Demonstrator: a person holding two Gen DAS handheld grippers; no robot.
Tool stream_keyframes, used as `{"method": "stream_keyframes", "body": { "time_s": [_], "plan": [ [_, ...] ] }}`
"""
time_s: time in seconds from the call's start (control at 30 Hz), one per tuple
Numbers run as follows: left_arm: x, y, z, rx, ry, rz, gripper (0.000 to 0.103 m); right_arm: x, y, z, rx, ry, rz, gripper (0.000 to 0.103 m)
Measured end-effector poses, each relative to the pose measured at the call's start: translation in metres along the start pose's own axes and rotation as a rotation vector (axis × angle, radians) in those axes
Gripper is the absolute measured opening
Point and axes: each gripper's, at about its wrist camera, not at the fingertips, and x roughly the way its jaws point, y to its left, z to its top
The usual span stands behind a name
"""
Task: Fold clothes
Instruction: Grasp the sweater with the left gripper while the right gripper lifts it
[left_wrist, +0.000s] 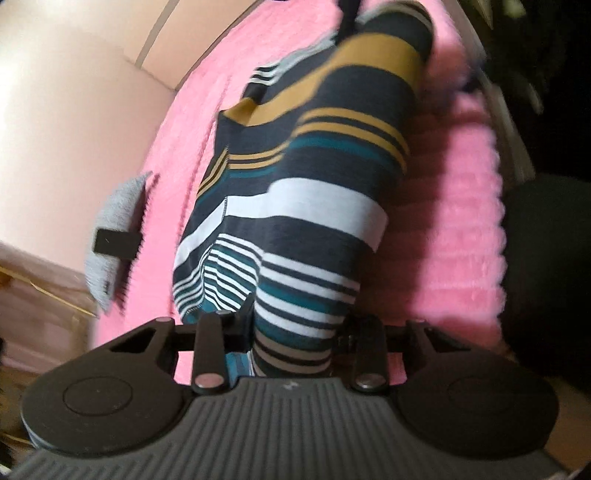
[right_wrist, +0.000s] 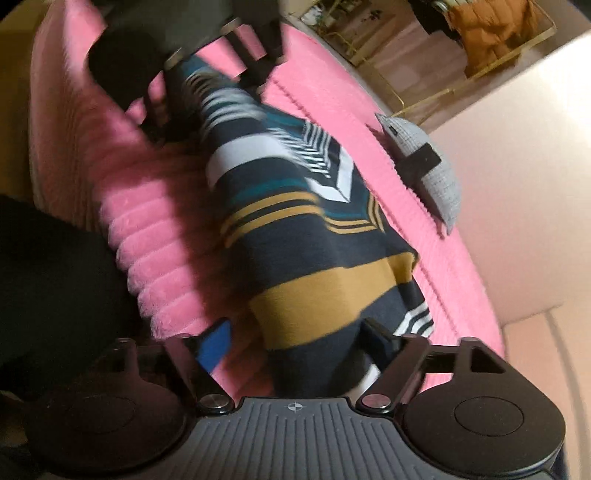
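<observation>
A striped garment (left_wrist: 306, 192) in navy, white, teal and mustard hangs stretched between my two grippers above a pink ribbed blanket (left_wrist: 458, 236). My left gripper (left_wrist: 291, 332) is shut on its white-and-teal striped end; the cloth hides the fingertips. In the right wrist view the garment (right_wrist: 295, 229) runs away from me, and my right gripper (right_wrist: 332, 354) is shut on its navy-and-mustard end. The left gripper (right_wrist: 177, 74) shows at the far end, at the top left of the right wrist view. Both views are blurred.
A grey knitted pillow (left_wrist: 114, 240) with a black strap lies at the blanket's edge by a pale pink wall; it also shows in the right wrist view (right_wrist: 432, 162). A dark mass (right_wrist: 55, 277) borders the blanket's other side. A gold-framed rack with orange cloth (right_wrist: 487, 33) stands beyond.
</observation>
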Motion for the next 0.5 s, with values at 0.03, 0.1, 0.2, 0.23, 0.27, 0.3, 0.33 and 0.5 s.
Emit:
{"method": "stream_keyframes", "body": {
  "time_s": [0.03,0.1,0.2,0.23,0.27,0.3,0.33,0.5],
  "plan": [
    [-0.001,0.003,0.001,-0.011,-0.003,-0.008,0.031,0.005,0.005,0.0,-0.023,0.002,-0.014,0.081],
    [-0.004,0.006,0.003,-0.022,-0.006,-0.017,0.031,0.013,0.005,-0.001,-0.047,0.008,-0.031,0.08],
    [-0.009,0.004,0.003,-0.014,-0.005,-0.008,0.031,0.019,-0.002,-0.001,-0.049,0.019,-0.053,0.068],
    [-0.007,0.002,0.003,-0.009,-0.005,-0.003,0.031,0.02,-0.006,-0.001,-0.048,0.025,-0.058,0.055],
    [-0.006,0.0,0.003,-0.004,-0.005,0.001,0.032,0.021,-0.009,-0.001,-0.046,0.027,-0.055,0.055],
    [-0.005,-0.002,0.003,0.001,-0.006,0.006,0.032,0.022,-0.012,-0.001,-0.044,0.03,-0.046,0.054],
    [-0.004,-0.004,0.002,0.005,-0.009,0.012,0.032,0.022,-0.012,-0.001,-0.054,0.034,-0.04,0.051],
    [-0.004,-0.01,0.0,0.028,-0.013,0.035,0.032,0.027,-0.014,0.001,-0.062,0.043,-0.037,0.046]
  ]
}}
